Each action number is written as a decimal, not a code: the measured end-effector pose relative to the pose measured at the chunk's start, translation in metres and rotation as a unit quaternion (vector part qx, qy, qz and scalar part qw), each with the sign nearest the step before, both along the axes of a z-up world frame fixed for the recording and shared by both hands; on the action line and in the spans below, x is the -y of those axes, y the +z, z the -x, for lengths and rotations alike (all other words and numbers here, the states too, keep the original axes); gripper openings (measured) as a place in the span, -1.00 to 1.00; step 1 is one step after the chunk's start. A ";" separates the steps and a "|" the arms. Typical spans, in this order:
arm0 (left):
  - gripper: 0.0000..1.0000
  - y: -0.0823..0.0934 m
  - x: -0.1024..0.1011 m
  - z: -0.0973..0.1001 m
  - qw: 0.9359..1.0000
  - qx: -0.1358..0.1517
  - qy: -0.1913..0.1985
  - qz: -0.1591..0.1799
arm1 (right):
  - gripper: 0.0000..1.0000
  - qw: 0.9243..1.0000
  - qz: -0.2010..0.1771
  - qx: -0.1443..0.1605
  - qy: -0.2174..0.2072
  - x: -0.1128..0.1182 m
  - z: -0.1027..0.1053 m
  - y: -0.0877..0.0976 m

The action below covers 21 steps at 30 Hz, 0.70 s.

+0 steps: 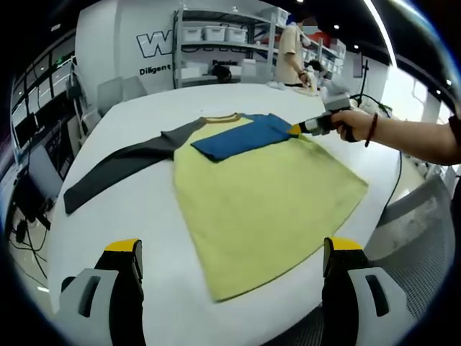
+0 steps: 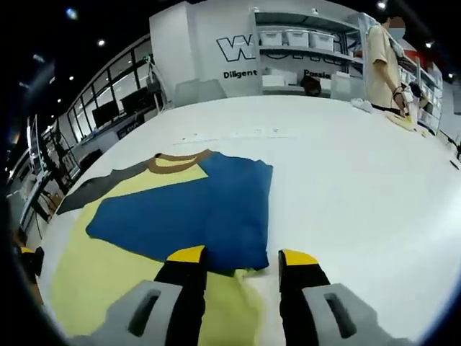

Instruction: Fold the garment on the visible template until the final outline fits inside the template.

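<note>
Each gripper carries two black jaws capped with yellow tips on pale grey moulded mounts: the left gripper (image 1: 232,263) and the right gripper (image 2: 238,263). The person's hand (image 1: 351,122) wears a dark red cord bracelet (image 1: 371,129) at the wrist.

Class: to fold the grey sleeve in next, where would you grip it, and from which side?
Grip the grey sleeve at its free cuff end, coming from the table edge side: it lies flat and stretched out from the yellow body, so the cuff lifts freely.
</note>
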<state>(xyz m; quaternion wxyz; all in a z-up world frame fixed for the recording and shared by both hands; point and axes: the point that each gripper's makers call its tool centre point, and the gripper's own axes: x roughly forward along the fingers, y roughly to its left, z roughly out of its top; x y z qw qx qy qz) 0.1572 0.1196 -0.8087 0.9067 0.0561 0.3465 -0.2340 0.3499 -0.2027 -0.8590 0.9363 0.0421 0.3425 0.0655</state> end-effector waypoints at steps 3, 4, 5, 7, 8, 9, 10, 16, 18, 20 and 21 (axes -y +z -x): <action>0.99 0.000 -0.001 0.000 1.000 0.001 0.001 -0.001 | -0.60 1.000 0.004 -0.003 0.002 0.002 0.003 -0.004; 0.99 0.000 0.000 0.000 1.000 0.000 0.000 -0.001 | -0.63 1.000 0.005 -0.002 0.001 0.002 0.002 -0.005; 0.99 0.000 0.000 0.000 1.000 0.000 0.000 -0.001 | -0.66 1.000 0.005 -0.001 0.000 0.003 0.002 -0.005; 0.99 0.000 -0.001 0.000 1.000 0.000 0.000 -0.002 | -0.73 1.000 0.012 0.001 0.001 0.004 0.001 -0.005; 0.99 -0.001 -0.001 0.000 1.000 -0.001 0.001 -0.002 | -0.76 1.000 0.012 0.001 0.001 0.004 0.001 -0.005; 0.99 -0.001 -0.001 0.000 1.000 -0.002 0.002 -0.001 | -0.77 1.000 0.009 -0.001 0.001 0.003 0.001 -0.005; 0.99 -0.001 -0.001 0.000 1.000 -0.001 0.002 -0.002 | -0.78 1.000 0.013 -0.004 0.001 0.004 0.001 -0.005; 0.99 -0.001 -0.001 0.001 1.000 -0.003 0.001 -0.004 | -1.00 1.000 0.025 0.003 0.009 0.006 -0.001 -0.003; 0.99 -0.001 -0.002 0.001 1.000 -0.003 0.002 -0.003 | -1.00 0.999 0.033 0.000 0.015 0.008 -0.001 -0.003; 0.99 -0.002 -0.002 0.001 1.000 -0.004 0.002 -0.003 | -1.00 0.999 0.039 -0.003 0.021 0.010 -0.002 -0.003; 0.99 -0.002 -0.002 0.000 1.000 -0.004 0.002 -0.003 | -1.00 0.999 0.040 -0.004 0.022 0.012 -0.003 -0.003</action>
